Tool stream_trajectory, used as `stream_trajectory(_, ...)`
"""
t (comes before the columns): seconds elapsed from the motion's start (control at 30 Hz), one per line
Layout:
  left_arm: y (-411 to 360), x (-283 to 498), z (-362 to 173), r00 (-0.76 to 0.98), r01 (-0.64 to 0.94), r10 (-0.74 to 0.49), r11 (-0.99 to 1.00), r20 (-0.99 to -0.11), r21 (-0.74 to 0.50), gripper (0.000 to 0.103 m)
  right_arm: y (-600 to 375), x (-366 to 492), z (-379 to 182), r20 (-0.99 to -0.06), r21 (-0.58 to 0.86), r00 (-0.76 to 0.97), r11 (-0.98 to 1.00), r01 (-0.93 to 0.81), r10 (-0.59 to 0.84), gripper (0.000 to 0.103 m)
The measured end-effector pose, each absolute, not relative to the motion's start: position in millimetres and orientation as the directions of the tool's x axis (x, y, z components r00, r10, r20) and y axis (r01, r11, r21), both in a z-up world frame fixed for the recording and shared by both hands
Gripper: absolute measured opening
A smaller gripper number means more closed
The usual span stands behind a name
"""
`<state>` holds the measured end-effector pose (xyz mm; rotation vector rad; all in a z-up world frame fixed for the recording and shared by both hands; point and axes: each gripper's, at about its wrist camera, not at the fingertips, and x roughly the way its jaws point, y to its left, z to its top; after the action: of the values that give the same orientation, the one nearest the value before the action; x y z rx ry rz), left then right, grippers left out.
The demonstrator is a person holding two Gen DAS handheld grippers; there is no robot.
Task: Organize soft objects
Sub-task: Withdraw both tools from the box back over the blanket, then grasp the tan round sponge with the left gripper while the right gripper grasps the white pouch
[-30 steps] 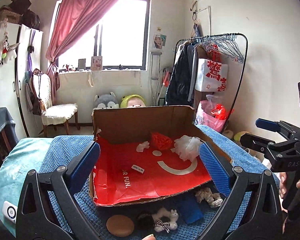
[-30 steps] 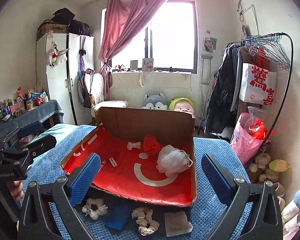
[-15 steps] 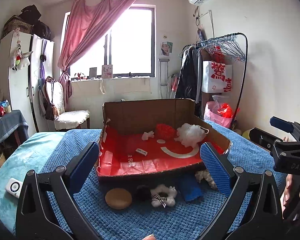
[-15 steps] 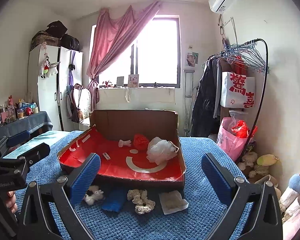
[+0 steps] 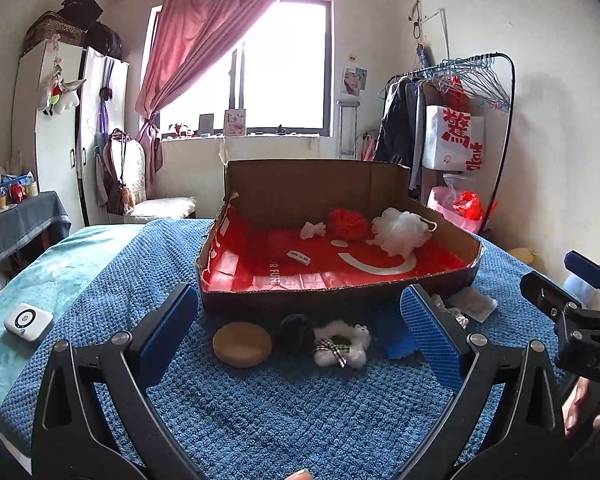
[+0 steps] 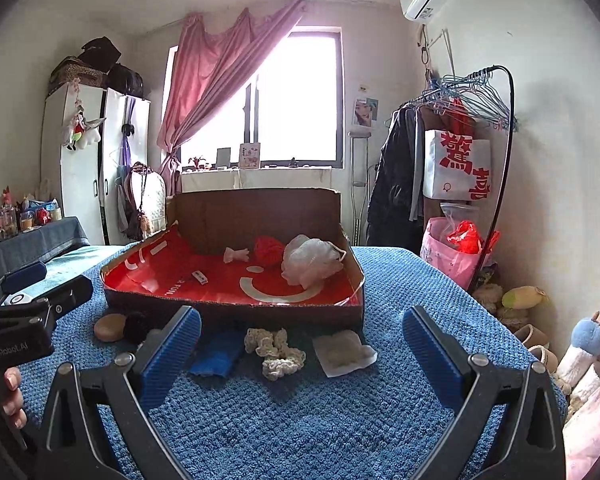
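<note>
A cardboard box (image 5: 340, 292) with a red lining stands on the blue blanket; it also shows in the right wrist view (image 6: 228, 308). Inside lie a white mesh pouf (image 5: 400, 230), a red pouf (image 5: 346, 222) and a small white piece (image 5: 312, 230). In front of the box lie a tan round sponge (image 5: 242, 344), a black pompom (image 5: 296, 330), a white plush with a bow (image 5: 342, 344), a blue cloth (image 6: 216, 356), a cream crochet scrunchie (image 6: 278, 350) and a white pad (image 6: 344, 352). My left gripper (image 5: 300, 332) and right gripper (image 6: 300, 344) are both open and empty, held back from the row.
A white device (image 5: 28, 322) lies on the teal cover at the left. A clothes rack (image 6: 460, 140) with a pink bag (image 6: 456, 248) stands right of the bed, with plush toys (image 6: 580, 348) on the floor. A wardrobe (image 5: 68, 132) and chair stand at the left.
Both grippers have drawn back and lowered away from the box, so the row of soft items in front of it is now in fuller view. Both stayed open.
</note>
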<state>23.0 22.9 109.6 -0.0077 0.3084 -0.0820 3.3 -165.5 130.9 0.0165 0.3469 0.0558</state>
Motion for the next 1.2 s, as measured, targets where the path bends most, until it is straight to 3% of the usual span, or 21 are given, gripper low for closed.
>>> stream_trajectory(0.6, 26, 31, 69, 0.908, 0.075, -0.081, 0.997, -0.411, -0.031, 0.103, -167, 12, 91, -0.446, 0.062, 0.893, 0.997, -0.046, 0.069, 0.103)
stream_trajectory(1.2, 41, 57, 69, 0.865, 0.065, -0.077, 0.997, -0.496, -0.041, 0.103, -183, 51, 88, -0.557, 0.084, 0.828, 0.996, -0.018, 0.062, 0.103)
